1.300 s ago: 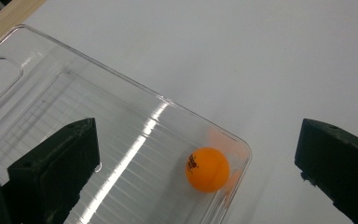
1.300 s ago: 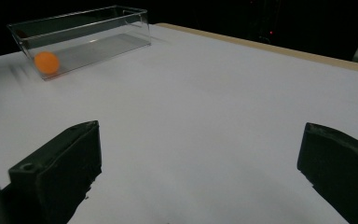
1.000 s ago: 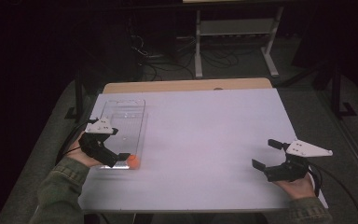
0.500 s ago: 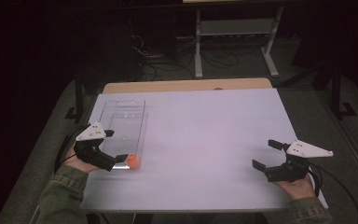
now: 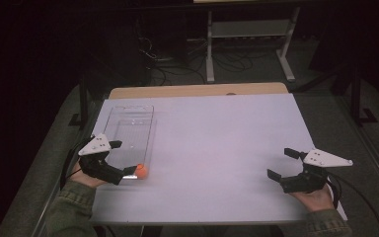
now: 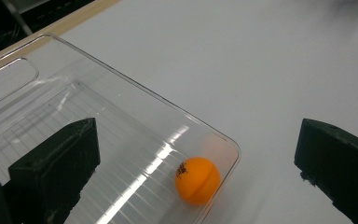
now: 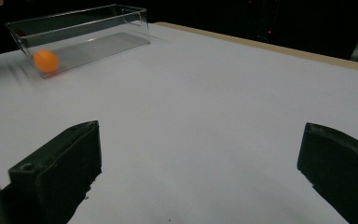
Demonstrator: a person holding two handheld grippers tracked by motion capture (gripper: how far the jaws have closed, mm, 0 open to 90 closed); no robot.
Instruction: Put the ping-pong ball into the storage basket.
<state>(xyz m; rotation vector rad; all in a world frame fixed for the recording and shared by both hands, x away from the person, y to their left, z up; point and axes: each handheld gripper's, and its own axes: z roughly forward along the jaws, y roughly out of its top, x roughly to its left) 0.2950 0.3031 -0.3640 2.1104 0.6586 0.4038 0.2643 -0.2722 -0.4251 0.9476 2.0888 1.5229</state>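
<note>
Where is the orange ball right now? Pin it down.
The orange ball lies inside the clear bin, in its near corner at the table's left front in the high view, just beside the open left gripper.

The bin (image 6: 121, 116) is clear, glossy plastic with a finely ribbed floor that catches streaks of light. The orange ping-pong ball (image 6: 197, 180) in it is smooth and matt. The white tabletop (image 5: 227, 148) looks smooth and matt, edged with pale wood.
</note>
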